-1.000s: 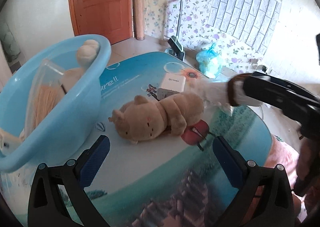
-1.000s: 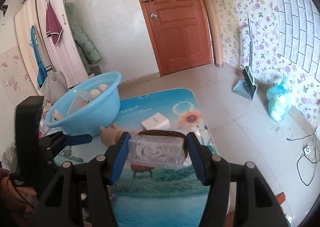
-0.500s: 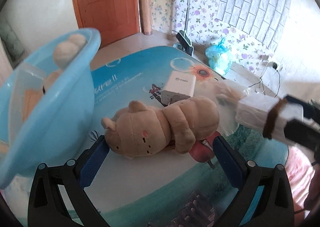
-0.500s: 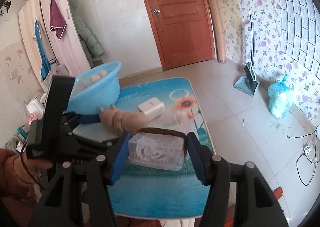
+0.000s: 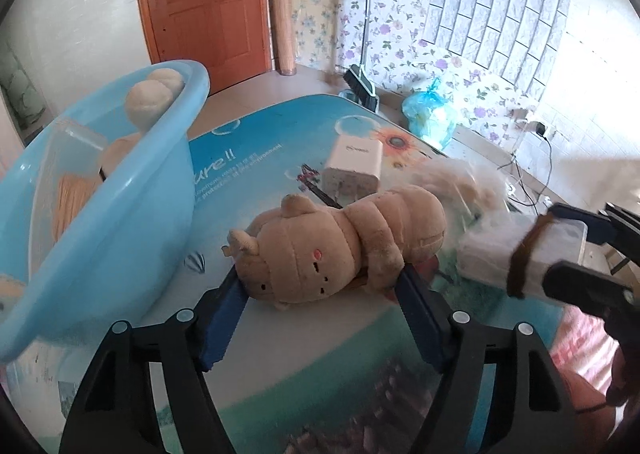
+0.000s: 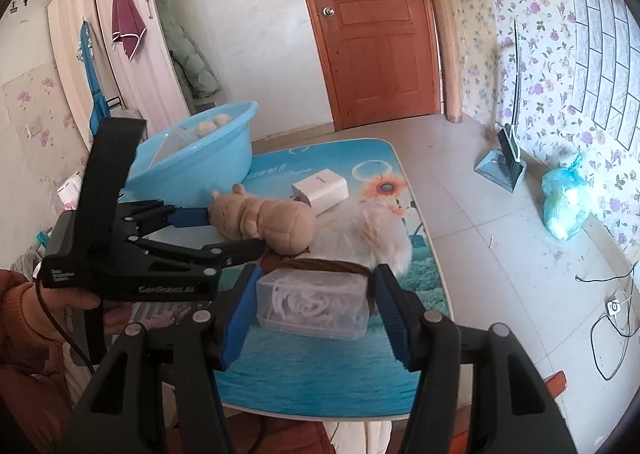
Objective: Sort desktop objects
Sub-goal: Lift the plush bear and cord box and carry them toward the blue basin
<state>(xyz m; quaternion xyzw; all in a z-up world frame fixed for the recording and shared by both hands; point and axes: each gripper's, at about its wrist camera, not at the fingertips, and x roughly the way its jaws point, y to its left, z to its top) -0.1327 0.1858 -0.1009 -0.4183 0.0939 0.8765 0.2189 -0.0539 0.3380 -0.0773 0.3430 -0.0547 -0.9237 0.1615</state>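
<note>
A blue basin [image 5: 120,190] on the bench [image 5: 312,338] holds plush pieces. The left gripper [image 5: 320,290] spreads wide around a tan plush toy [image 5: 332,250]. The right gripper [image 6: 312,302] clamps a clear box [image 6: 312,306] of white cord.

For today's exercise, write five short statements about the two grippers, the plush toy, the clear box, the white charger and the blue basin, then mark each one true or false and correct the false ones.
1. The right gripper holds a clear plastic box with a brown band around it. True.
2. The plush toy lies inside the blue basin. False: it lies on the table, beside the basin.
3. The left gripper has its fingers on either side of the plush toy. True.
4. The white charger is gripped by the left gripper. False: it sits on the table beyond the plush toy, untouched.
5. The blue basin is empty. False: it already holds beige soft items and a clear bag.
</note>
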